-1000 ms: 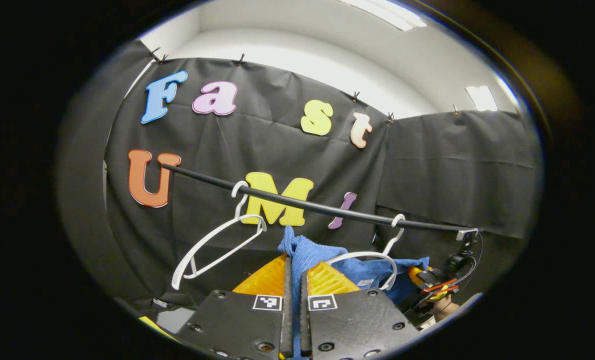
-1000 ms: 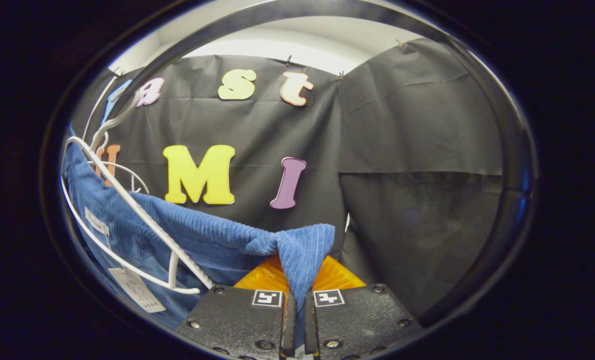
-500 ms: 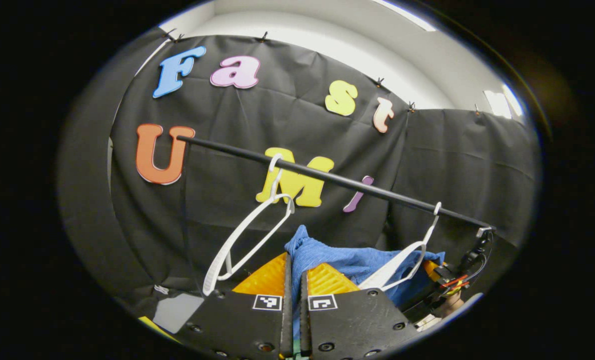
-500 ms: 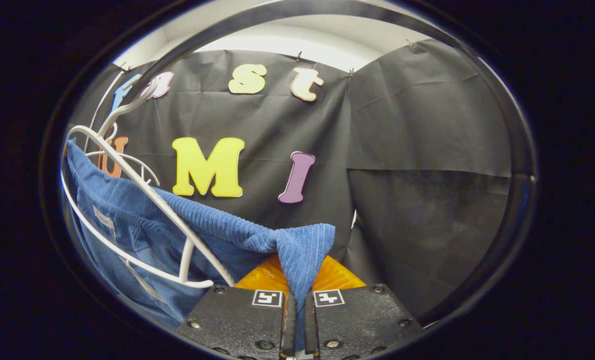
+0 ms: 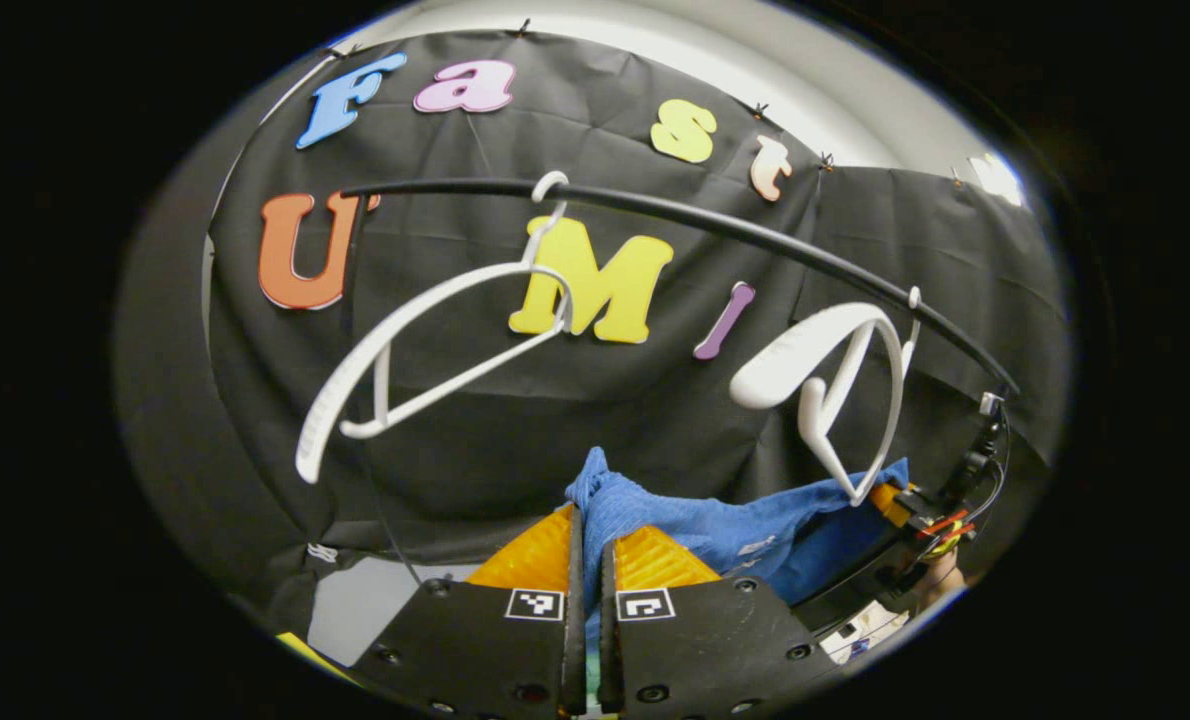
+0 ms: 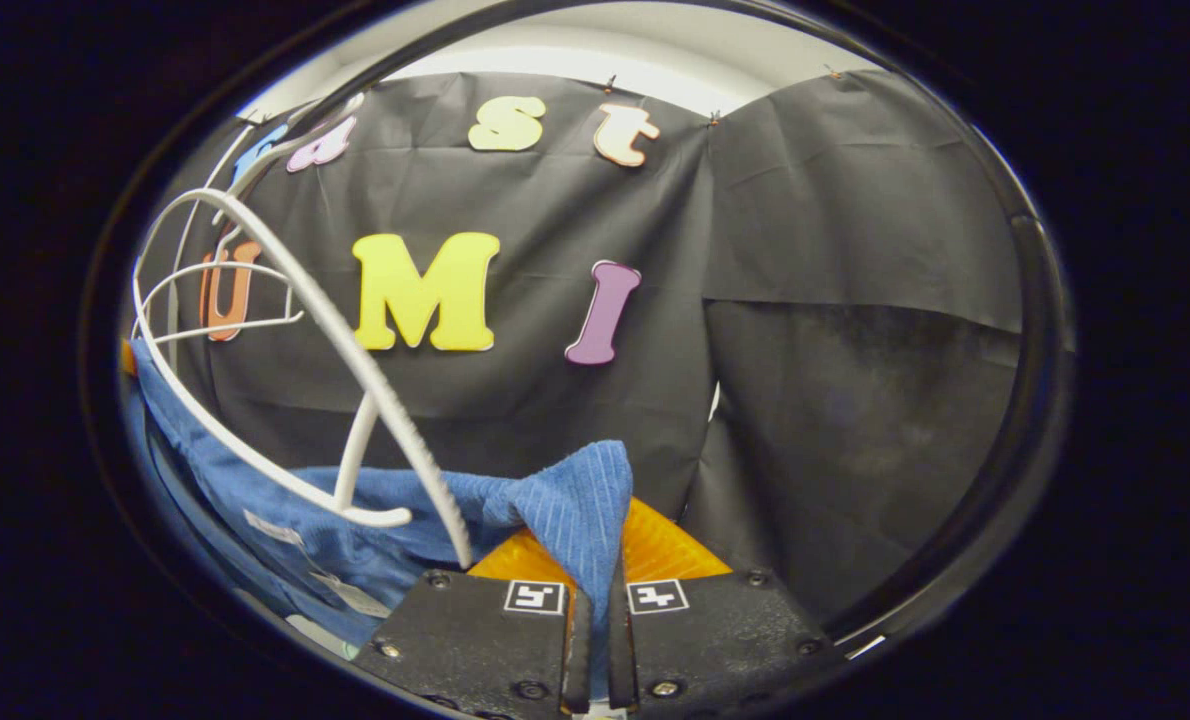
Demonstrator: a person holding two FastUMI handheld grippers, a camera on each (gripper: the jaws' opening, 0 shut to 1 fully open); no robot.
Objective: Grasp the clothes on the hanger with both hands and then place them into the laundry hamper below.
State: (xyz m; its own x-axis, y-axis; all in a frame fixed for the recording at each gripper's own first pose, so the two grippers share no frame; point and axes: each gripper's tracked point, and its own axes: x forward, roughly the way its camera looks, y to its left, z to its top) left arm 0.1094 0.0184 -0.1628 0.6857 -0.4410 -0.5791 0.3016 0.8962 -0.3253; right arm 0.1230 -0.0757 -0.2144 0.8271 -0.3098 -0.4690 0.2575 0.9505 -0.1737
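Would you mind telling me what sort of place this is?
Probably a staged recording booth: black cloth wall, a black rail carrying white hangers, and a blue garment.

- Your left gripper (image 5: 587,548) pinches a corner of the blue cloth (image 5: 715,530) between both fingers.
- The cloth stretches right to your other gripper (image 5: 920,520), below the rail's right end.
- Two bare white hangers (image 5: 425,340) hook on the black rail (image 5: 715,225).
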